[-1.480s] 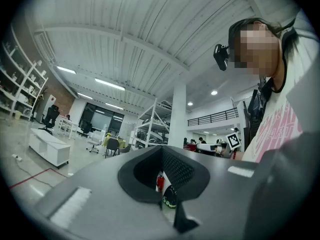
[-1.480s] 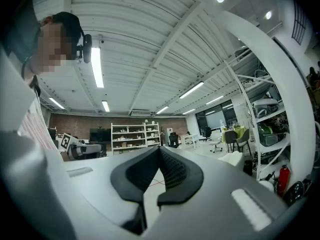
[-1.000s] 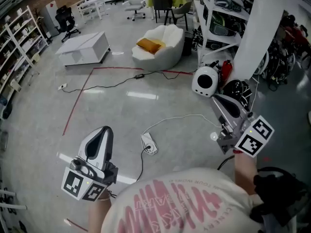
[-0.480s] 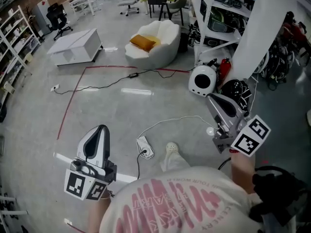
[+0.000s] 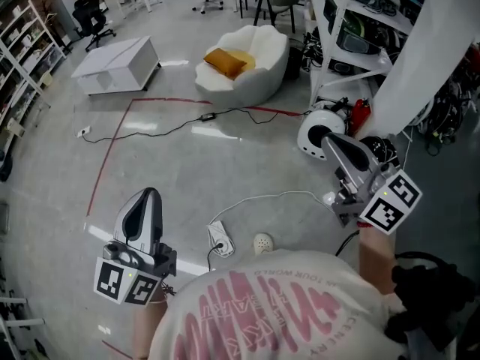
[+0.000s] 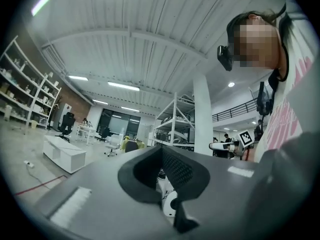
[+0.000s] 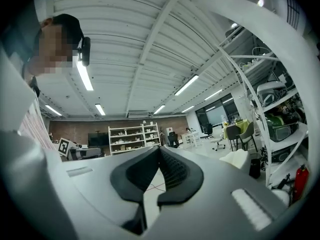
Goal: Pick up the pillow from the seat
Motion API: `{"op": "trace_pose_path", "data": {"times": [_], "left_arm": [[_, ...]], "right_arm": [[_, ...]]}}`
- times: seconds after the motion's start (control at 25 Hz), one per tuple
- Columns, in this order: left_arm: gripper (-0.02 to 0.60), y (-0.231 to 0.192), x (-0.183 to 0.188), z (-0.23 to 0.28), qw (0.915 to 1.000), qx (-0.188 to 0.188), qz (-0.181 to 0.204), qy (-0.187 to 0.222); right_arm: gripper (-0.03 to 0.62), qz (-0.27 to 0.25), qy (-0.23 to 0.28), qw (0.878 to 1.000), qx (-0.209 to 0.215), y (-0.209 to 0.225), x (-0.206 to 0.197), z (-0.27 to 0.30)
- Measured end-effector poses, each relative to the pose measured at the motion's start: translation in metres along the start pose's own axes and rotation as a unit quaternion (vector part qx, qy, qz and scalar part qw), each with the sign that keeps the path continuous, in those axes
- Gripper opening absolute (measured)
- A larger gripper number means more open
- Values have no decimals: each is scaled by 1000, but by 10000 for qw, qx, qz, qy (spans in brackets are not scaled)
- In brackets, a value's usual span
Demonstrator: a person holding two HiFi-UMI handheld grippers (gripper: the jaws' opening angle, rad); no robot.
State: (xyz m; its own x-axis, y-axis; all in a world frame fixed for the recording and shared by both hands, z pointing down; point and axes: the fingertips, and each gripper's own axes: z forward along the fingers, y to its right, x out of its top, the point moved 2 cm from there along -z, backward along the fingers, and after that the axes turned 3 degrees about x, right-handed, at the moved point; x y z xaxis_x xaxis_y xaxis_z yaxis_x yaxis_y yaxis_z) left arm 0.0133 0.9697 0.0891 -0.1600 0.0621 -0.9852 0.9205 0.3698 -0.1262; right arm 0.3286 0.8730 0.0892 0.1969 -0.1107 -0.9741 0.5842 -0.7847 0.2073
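An orange pillow (image 5: 226,61) lies on the white rounded seat (image 5: 259,81) far ahead across the floor in the head view. The same seat (image 7: 238,159) shows small and pale in the right gripper view. My left gripper (image 5: 148,199) is held low at the left, shut and empty, far from the seat. At the right my right gripper (image 5: 335,142) is shut too, with nothing in it. Both gripper views look level across the room over their closed jaws: left gripper (image 6: 161,154), right gripper (image 7: 159,154).
A white low cabinet (image 5: 116,64) stands left of the seat. Black cables (image 5: 157,130), a red floor line (image 5: 112,147), a white power strip (image 5: 220,239) and cable lie ahead. A round white device (image 5: 318,134) and metal shelving (image 5: 352,28) stand at the right. My shoe tip (image 5: 262,242) shows below.
The view has shifted as the person steps forward; the seat sits slightly nearer and more to the right. Both grippers stay shut and keep their places.
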Motion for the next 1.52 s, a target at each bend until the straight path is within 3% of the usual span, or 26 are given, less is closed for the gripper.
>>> {"op": "trace_pose_path", "data": {"times": [0.36,0.56,0.76,1.04,1.32,1.52], "left_arm": [[11,-11,-19,86,9996,200,59,-202],[11,-16,-32,112,9977,164,501,-426],[12,-24,-32,134,9948,198,925,-386],[12,-32,-44,159,9988,135,211,-422],[12,-50,-53,194,9990,-88,183,-400],[12,-93,-58,228,9994,-128,-29,-335]], "right_arm": [[6,124,-68,9999,75,88,2,41],[6,172,-246,9994,186,109,-4,59],[6,197,-317,9990,226,126,-4,74],[6,426,-334,9982,271,142,-12,98],[6,280,-459,9982,255,155,-18,131],[6,329,-492,9982,131,177,-15,169]]}}
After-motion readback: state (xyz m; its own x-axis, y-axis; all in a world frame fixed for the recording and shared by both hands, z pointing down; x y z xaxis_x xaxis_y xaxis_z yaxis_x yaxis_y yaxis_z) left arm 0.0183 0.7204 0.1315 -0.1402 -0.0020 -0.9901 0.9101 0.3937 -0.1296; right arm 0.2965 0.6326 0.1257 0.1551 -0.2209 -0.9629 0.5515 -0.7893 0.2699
